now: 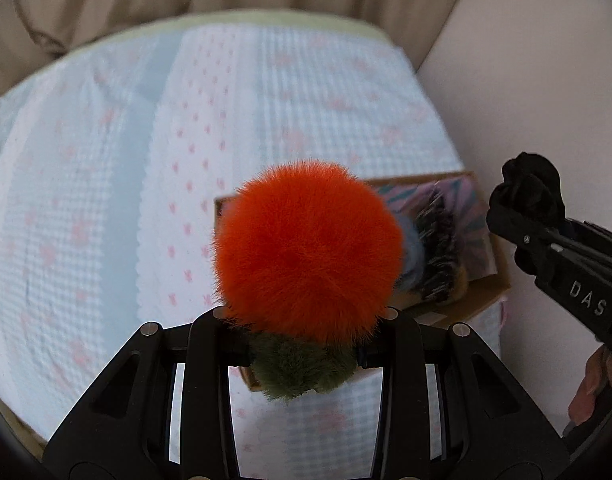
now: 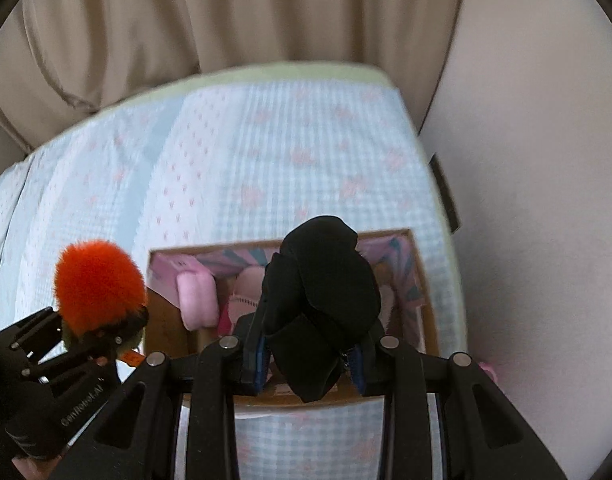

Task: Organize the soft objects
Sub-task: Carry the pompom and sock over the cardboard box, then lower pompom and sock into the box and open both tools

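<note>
Two grippers hang above a bed whose blue-and-white checked cover [image 1: 86,208] fills most of both views. In the left wrist view, the left gripper [image 1: 306,346] has its jaws clamped on a fluffy toy: an orange pompom [image 1: 307,252] bulges out past the fingers toward 12 o'clock, and an olive-green furry part [image 1: 302,368] hangs below it at 6 o'clock, pinched between the jaws. Behind the pompom, toward 3 o'clock, lies an open cardboard box [image 1: 501,276] on the cover, with a blue fluffy thing [image 1: 411,252] and a dark bristly one [image 1: 441,256] inside. Farther toward 3 o'clock, the right gripper [image 1: 517,216] reaches in from the edge, closed on a black soft cloth [image 1: 529,184].

From the right wrist view, the pompom shows at 9 o'clock, just beside the box's left wall. At centre the black cloth sits squeezed between the right jaws, directly over the open box, where a pink plush [image 2: 196,298] lies at 10 o'clock of the cloth. Beige curtains [image 2: 186,12] hang at 12 o'clock, and a pale wall [image 2: 545,160] stands at 3 o'clock.
</note>
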`<action>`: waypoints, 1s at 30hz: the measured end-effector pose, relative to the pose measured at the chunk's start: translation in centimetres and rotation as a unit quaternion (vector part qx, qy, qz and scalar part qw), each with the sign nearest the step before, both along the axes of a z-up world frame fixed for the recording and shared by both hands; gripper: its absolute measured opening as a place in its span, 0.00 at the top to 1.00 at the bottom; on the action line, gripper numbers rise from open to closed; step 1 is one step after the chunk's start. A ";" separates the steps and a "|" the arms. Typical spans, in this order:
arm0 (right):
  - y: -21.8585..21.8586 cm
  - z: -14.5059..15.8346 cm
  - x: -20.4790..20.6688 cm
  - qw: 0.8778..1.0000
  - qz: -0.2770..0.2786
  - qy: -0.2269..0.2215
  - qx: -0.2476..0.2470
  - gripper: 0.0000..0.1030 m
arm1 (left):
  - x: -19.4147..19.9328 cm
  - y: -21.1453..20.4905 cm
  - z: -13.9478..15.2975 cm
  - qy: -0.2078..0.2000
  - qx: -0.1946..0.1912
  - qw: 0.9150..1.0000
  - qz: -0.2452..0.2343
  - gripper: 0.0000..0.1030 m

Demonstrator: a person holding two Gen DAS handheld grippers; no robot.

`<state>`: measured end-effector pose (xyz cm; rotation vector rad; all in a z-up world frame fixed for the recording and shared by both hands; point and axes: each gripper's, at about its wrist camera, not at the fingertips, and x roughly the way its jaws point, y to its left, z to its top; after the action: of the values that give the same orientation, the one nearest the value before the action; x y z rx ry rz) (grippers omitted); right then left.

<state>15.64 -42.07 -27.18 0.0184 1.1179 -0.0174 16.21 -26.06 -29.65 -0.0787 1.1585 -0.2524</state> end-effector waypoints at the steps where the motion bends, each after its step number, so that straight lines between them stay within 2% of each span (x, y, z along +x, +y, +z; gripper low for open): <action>1: -0.3 -0.9 0.6 1.000 0.003 0.012 0.004 0.72 | 0.2 -0.3 -0.8 0.010 0.004 1.000 0.003 0.71; 8: -1.6 -6.4 3.2 0.997 0.008 0.076 0.027 0.72 | 1.7 -2.2 -7.2 0.085 0.036 0.996 0.018 0.71; 10: -1.9 -7.4 3.6 0.995 0.006 0.092 0.034 0.72 | 1.5 -2.4 -8.2 0.098 0.040 0.994 0.021 0.71; 11: -2.1 -7.7 3.8 0.994 0.006 0.098 0.037 0.72 | 1.5 -2.5 -8.4 0.103 0.043 0.994 0.021 0.67; 12: -2.1 -8.1 4.0 0.993 0.005 0.109 0.043 0.71 | 1.4 -2.4 -8.5 0.105 0.046 0.993 0.021 0.61; 13: -2.2 -8.5 4.2 0.992 0.004 0.119 0.049 0.68 | 1.4 -2.5 -8.6 0.106 0.050 0.993 0.020 0.40; 14: -2.4 -8.7 4.2 0.991 0.003 0.125 0.054 0.52 | 1.5 -2.6 -8.6 0.110 0.052 0.993 0.017 0.13; 15: -2.6 -8.9 4.1 0.990 0.003 0.126 0.066 0.30 | 1.5 -2.7 -8.5 0.108 0.059 0.992 0.017 0.00; 17: -2.9 -8.8 4.0 0.989 0.001 0.125 0.077 0.00 | 1.2 -2.3 -7.5 0.089 0.067 0.993 0.026 0.00; 19: -3.3 -8.3 3.7 0.991 -0.010 0.113 0.078 0.00 | 0.9 -2.3 -7.0 0.089 0.053 0.994 0.028 0.00; 30: -4.4 -7.3 2.7 0.991 -0.027 0.107 0.070 0.00 | 0.5 -3.1 -6.5 0.096 0.053 0.994 0.009 0.00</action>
<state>18.38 -46.46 -34.50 0.1764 1.3307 0.0116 16.69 -29.16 -36.20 -0.0205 1.3604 -0.1702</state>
